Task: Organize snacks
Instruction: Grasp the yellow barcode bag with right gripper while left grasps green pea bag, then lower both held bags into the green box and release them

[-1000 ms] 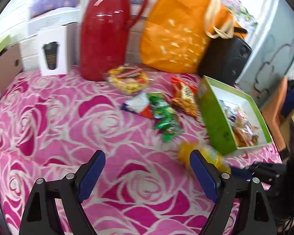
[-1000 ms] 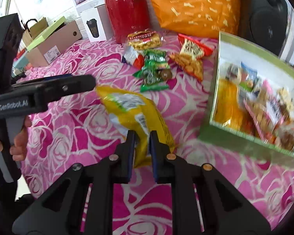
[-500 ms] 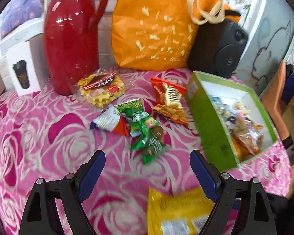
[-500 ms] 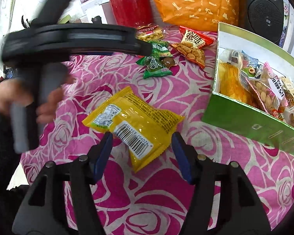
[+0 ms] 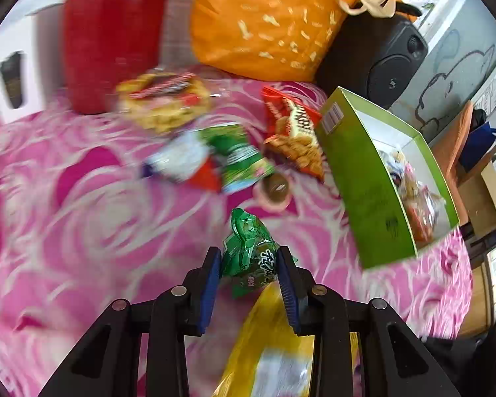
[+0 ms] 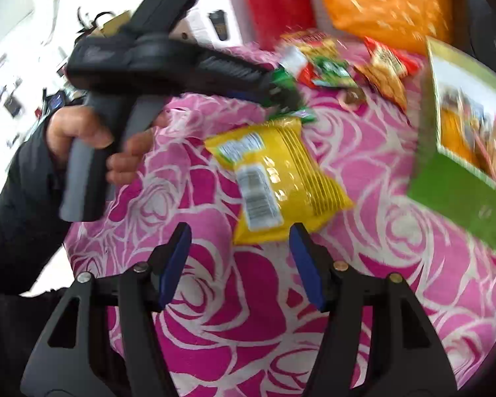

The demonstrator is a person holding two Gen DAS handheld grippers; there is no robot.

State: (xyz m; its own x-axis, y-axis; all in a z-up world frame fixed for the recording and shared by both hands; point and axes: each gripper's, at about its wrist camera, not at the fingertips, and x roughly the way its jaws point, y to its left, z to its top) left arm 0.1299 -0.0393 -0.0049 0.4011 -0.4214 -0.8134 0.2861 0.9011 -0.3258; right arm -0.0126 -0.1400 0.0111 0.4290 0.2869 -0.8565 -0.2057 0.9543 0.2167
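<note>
My left gripper [image 5: 249, 261] is shut on a small green snack packet [image 5: 249, 251], held just above the pink rose cloth. Below it lies a yellow snack bag [image 5: 274, 347], which also shows flat on the cloth [image 6: 277, 178] just ahead of my right gripper [image 6: 239, 248]; that gripper is open and empty. The green box [image 5: 363, 182] holding several snacks stands to the right, seen too in the right wrist view [image 6: 459, 192]. Loose packets remain near the middle: a green-and-white one [image 5: 215, 162], an orange-red one [image 5: 294, 132] and a waffle pack [image 5: 165, 99].
A red jug [image 5: 109, 36], an orange bag [image 5: 264, 20] and a black speaker [image 5: 377, 59] line the back. A white box [image 5: 13, 82] stands at the far left. A hand [image 6: 92, 145] holds the left gripper's handle. A small round sweet [image 5: 274, 188] lies by the box.
My left gripper moved forward and closed on the green packet, lifting it from the pile. My right gripper let go of the yellow bag, opened and drew back a little.
</note>
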